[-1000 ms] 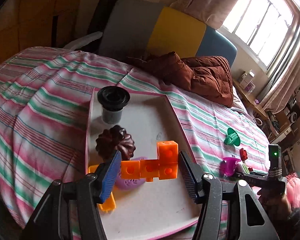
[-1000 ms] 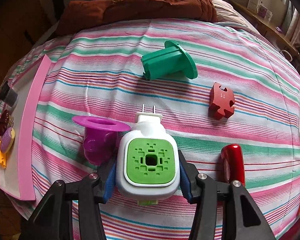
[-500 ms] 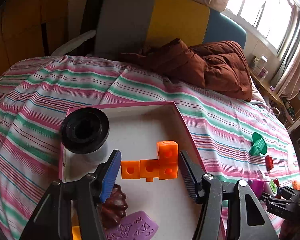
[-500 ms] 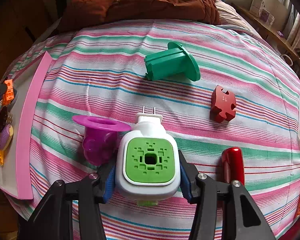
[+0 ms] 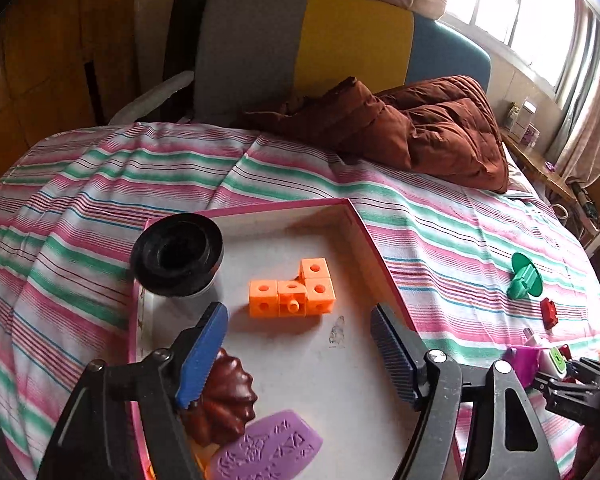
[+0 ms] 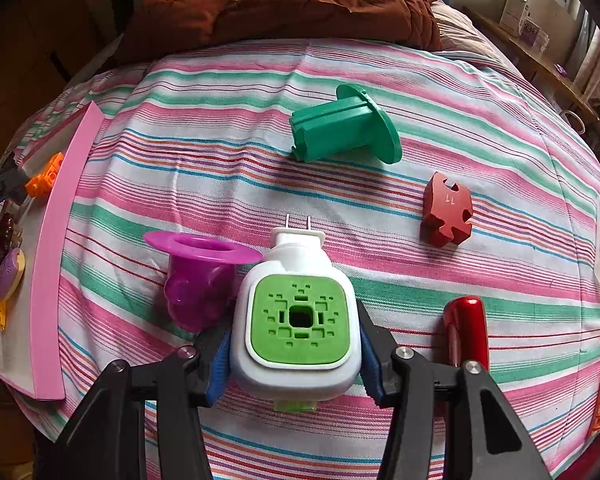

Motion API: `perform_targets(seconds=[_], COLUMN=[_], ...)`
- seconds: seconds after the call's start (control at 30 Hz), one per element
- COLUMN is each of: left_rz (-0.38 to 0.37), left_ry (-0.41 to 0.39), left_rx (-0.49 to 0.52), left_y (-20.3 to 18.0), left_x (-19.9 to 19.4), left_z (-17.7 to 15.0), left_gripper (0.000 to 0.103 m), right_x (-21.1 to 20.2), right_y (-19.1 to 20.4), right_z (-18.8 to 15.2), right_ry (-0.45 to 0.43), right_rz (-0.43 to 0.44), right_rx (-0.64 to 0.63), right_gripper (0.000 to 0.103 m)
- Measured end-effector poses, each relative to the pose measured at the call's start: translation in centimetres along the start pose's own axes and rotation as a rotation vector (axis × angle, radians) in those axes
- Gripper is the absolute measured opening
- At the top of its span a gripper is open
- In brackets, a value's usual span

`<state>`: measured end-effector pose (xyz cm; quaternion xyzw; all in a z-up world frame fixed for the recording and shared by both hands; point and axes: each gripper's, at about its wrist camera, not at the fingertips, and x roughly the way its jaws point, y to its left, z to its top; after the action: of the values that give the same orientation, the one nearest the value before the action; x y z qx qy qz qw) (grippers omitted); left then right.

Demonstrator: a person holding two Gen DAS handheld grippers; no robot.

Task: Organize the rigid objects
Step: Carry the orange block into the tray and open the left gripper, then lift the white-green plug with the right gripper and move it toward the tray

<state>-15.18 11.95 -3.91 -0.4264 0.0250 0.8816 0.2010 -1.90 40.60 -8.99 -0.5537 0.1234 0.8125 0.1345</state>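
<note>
Orange plastic marks the middle of the left wrist view: a cluster of linked orange cubes point(image 5: 292, 292) lies flat on the white floor of the pink-rimmed tray point(image 5: 360, 224), which sits on the striped bed cover point(image 5: 80, 208). The left tool point(image 5: 298, 322) has just been opening, and its blue pads now stand spread on either side, short of the cubes and not touching them; nothing is between them. Taking the tray as landmark, a black-capped jar point(image 5: 178, 254) stands in its far left corner, a dark brown fluted piece point(image 5: 224, 400) lies at its near left partly behind the left pad, and a purple embossed oval point(image 5: 268, 450) rests at its near edge beside that brown piece. Off the tray's right side, on the bed cover, lie a green flanged piece point(image 5: 524, 276) and a small red block point(image 5: 549, 312). A brown quilted jacket point(image 5: 400, 128) is heaped beyond the tray's far edge.

In the right wrist view the right tool point(image 6: 296, 356) pinches a white plug-in device with a green square face point(image 6: 298, 316), one blue pad pressed to each flank, its two prongs pointing away. Measured from this device, a magenta flanged cup point(image 6: 200, 280) lies just to its left, touching or nearly so. A glossy red object point(image 6: 466, 328) sits near on the right, the red notched block point(image 6: 446, 216) is farther up and right, and the green flanged piece point(image 6: 344, 128) is well beyond. The tray's pink rim point(image 6: 56, 248) runs along the far left.
</note>
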Motion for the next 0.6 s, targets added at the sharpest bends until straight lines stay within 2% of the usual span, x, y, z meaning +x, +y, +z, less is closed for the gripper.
perform_targets(seconds=[0.17,0.4,0.6], left_rz=[0.014,0.029,0.091], left_ry=[-0.037,-0.045,-0.08], left_rx=[0.025,0.054,0.072], left_y=[-1.0,-2.1,-2.2], left_x=[-3.5,-6.6,-8.7], left_z=[-2.8,-6.7,-8.3], left_gripper=[0.084,0.091,0.097], right_x=[0.0,0.0,-0.2], right_y=[0.0,0.1,0.1], right_z=[0.0,0.0,-0.3], right_ry=[0.0,-0.005,-0.015], right_rz=[-0.001,-0.012,-0.022], right_rx=[0.002,0.0,-0.007], right_gripper=[0.053,0.053,0.052])
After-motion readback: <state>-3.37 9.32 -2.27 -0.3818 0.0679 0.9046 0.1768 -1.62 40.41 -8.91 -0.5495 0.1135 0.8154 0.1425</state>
